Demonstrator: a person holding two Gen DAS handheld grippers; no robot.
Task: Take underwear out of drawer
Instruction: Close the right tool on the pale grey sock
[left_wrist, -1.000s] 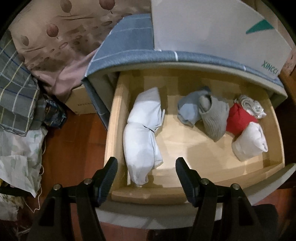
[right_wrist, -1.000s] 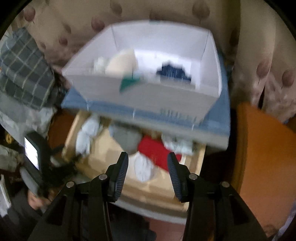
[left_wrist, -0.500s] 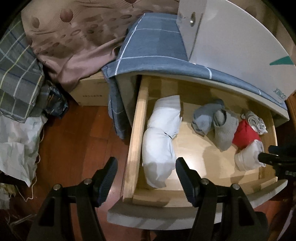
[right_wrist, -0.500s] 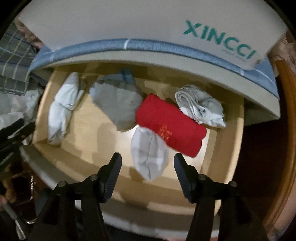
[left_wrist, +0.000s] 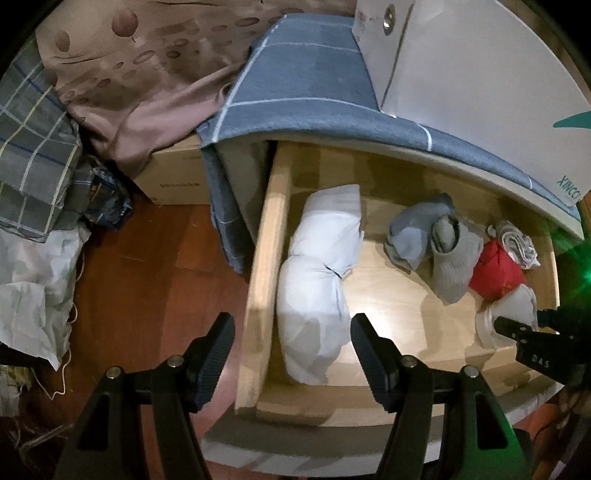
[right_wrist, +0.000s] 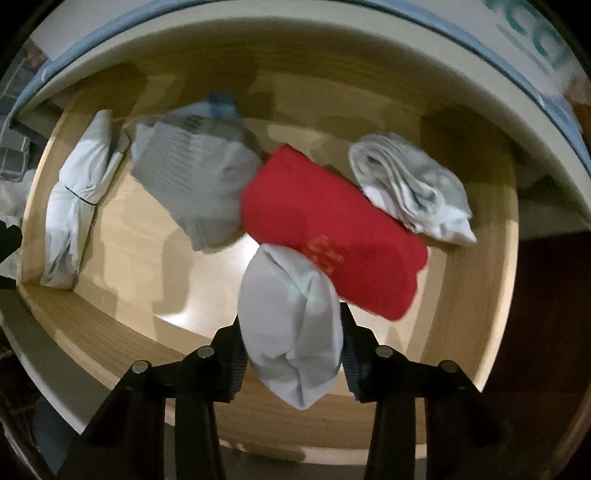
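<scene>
The wooden drawer (left_wrist: 258, 280) (right_wrist: 495, 295) stands open with rolled garments inside. My right gripper (right_wrist: 290, 350) is down in the drawer, its jaws on both sides of a pale grey rolled underwear (right_wrist: 288, 325) (left_wrist: 513, 306), touching it. A red roll (right_wrist: 332, 229) (left_wrist: 496, 273) lies just behind it. My left gripper (left_wrist: 291, 354) is open and empty, above the drawer's left front corner, over a long white roll (left_wrist: 317, 280) (right_wrist: 74, 199).
A grey roll (right_wrist: 199, 177) (left_wrist: 454, 266), a blue-grey one (left_wrist: 413, 229) and a white-grey roll (right_wrist: 413, 188) also lie in the drawer. A white box (left_wrist: 480, 74) sits on the blue cloth (left_wrist: 295, 81) atop the cabinet. Clothes and bags (left_wrist: 37, 221) pile up on the floor at left.
My right gripper has dropped into the drawer and closed in around the pale grey roll. My left gripper has drifted left, off the drawer's middle.
</scene>
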